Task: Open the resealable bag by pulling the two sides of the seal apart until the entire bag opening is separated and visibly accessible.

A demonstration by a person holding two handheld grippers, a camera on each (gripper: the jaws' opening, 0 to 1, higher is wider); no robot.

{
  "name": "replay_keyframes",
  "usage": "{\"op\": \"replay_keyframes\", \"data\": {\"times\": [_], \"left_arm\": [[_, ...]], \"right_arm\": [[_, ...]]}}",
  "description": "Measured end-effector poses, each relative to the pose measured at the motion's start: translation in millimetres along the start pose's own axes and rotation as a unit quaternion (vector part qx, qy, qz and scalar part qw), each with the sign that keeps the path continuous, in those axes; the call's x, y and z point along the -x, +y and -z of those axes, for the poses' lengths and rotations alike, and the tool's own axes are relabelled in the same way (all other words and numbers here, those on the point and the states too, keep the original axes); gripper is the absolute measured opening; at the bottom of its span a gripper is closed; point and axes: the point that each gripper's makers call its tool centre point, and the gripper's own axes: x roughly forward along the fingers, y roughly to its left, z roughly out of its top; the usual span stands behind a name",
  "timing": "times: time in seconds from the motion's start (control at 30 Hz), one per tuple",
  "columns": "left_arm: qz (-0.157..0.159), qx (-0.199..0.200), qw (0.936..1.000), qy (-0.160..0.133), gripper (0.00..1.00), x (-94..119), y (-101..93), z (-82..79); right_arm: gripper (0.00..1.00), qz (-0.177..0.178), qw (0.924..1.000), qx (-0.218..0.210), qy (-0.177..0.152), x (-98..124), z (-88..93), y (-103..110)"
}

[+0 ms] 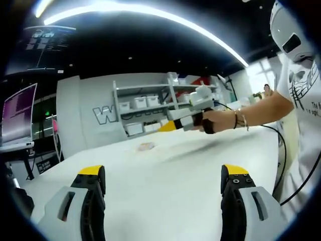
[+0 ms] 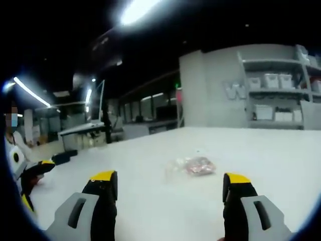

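Both tongs hung spread and empty above the white counter [image 2: 281, 155]. The resealable bag [image 2: 193, 165] lay flat ahead of the right tongs [image 2: 170, 188], between their jaws; the left tongs [image 1: 163, 181] hovered well short of it.

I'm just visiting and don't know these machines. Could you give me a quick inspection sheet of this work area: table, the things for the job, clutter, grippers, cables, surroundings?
Surface: white table, broad and mostly bare.
Job's things: a clear bag with reddish contents lies flat on the table, apart from both grippers; the picture is too blurred to judge its seal.
Clutter: nothing seen on the table besides the bag.
Grippers: left gripper open, holding nothing; right gripper open, holding nothing, pointed toward the bag.
Cables: a dark cable runs from the person's hand down past the table edge.
Surroundings: shelves with white boxes against a grey wall, a monitor, a ceiling light strip.
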Motion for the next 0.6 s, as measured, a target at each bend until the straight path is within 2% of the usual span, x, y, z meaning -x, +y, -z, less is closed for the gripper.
{"op": "replay_keyframes", "data": {"times": [0.6], "left_arm": [[-0.002,-0.002,1.0,0.002,0.94,0.1,0.4,1.2]], "right_arm": [[0.87,-0.006,0.9998,-0.004,-0.021,27.8,-5.5,8.7]]}}
